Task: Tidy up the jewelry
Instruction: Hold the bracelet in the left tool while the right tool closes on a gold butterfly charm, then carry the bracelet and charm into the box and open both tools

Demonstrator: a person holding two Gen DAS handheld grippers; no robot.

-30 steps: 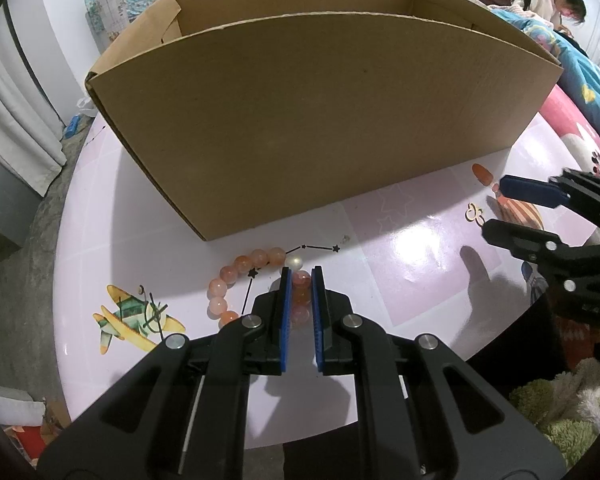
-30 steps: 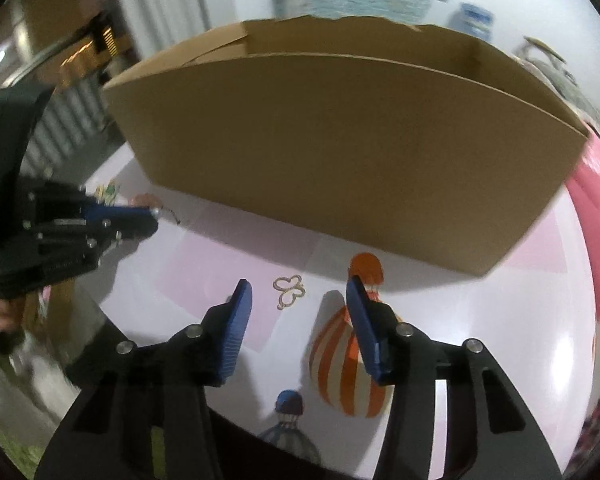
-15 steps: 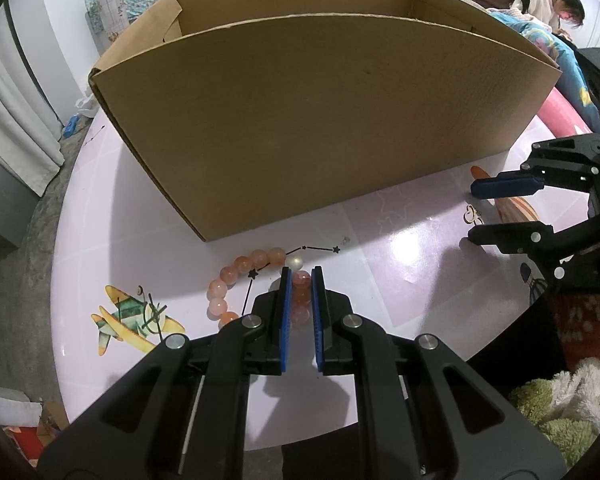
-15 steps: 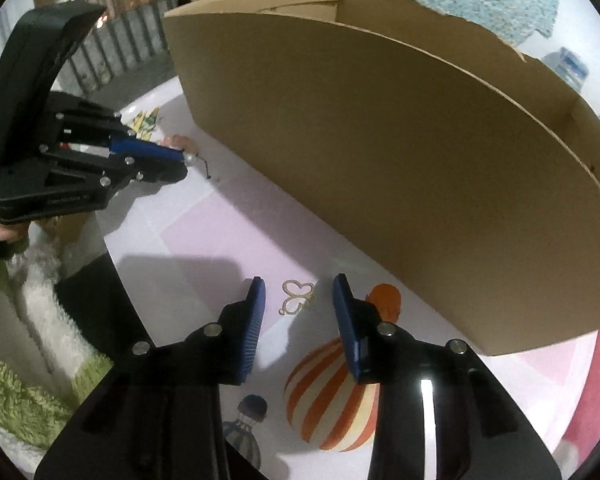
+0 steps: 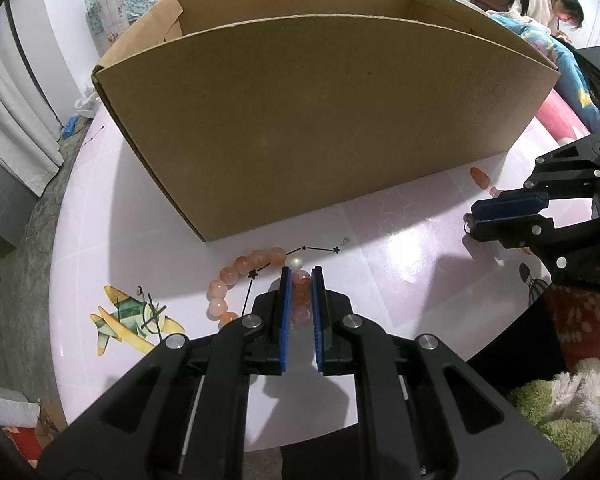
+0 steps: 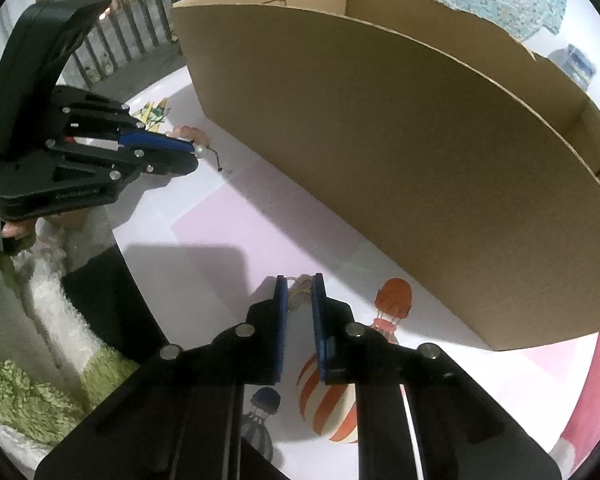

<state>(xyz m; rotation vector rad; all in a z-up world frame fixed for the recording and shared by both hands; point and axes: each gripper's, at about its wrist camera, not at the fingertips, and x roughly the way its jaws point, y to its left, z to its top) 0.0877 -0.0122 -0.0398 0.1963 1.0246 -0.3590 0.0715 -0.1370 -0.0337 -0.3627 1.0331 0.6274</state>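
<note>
Peach bead bracelet point(image 5: 244, 276) curled on table; gold butterfly charm point(image 6: 299, 293) flat nearby.

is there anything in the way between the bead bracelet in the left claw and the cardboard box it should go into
Yes. The box's tall front wall stands between the bead bracelet and the open top. The left claw holds the bracelet low on the table, so it likely has to lift over that wall.
</note>
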